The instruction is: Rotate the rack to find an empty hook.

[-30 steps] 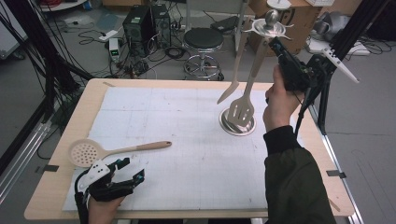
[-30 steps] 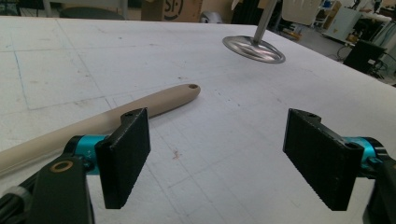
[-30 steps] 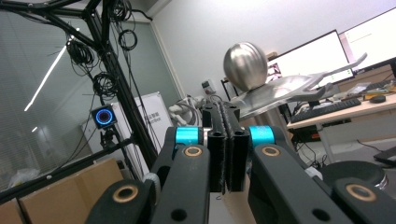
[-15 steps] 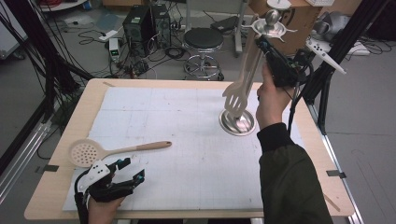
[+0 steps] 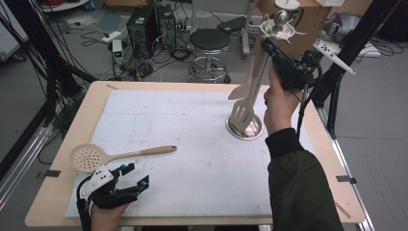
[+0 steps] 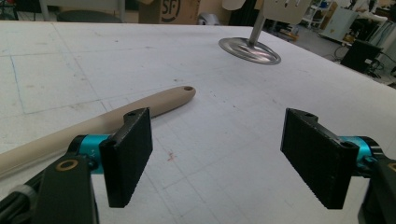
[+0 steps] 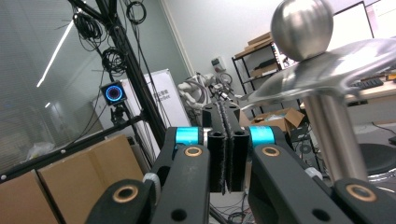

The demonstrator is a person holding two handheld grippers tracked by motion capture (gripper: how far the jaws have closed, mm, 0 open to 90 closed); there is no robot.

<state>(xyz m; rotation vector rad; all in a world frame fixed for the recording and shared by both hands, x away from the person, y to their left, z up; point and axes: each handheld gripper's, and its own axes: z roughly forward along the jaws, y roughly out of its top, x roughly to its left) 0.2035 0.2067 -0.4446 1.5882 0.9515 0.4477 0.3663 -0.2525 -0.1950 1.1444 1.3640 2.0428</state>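
The right claw (image 5: pixel 267 47), jaws pressed together on nothing, sits high beside the silver metal utensil stand (image 5: pixel 245 126) hung with beige spatulas. The left claw (image 5: pixel 129 177) rests wide apart on the bench (image 5: pixel 72 120), near the beige perforated skimmer spoon (image 5: pixel 118 156).

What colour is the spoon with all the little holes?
The skimmer spoon is cream, with a slightly tanner handle; the high view shows it best.

On the worktop (image 5: pixel 317 144) a skimmer (image 5: pixel 115 155) lies at the near left, its handle pointing right, with the left tongs (image 5: pixel 129 182) just before it. A utensil stand (image 5: pixel 245 126) sits well apart at the far right, two utensils (image 5: pixel 248 98) hanging beside its post. The right tongs (image 5: pixel 265 44) are raised by the stand's top.
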